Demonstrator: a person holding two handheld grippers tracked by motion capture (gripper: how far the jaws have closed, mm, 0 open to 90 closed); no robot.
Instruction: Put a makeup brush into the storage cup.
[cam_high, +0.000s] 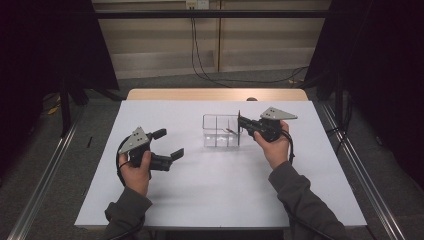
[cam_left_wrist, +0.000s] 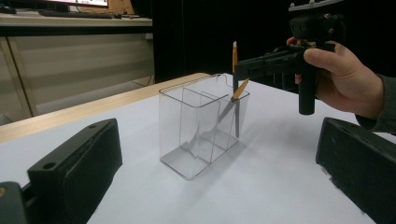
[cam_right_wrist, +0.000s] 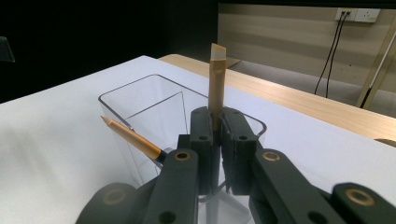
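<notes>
If the pencil pinched upright in the right claw is lowered crookedly, the clear organizer could be tipped toward the spread left claw at 8 o'clock.

Clear glossy plastic organizer, matt white tabletop — wood-edged, matt black tool
</notes>
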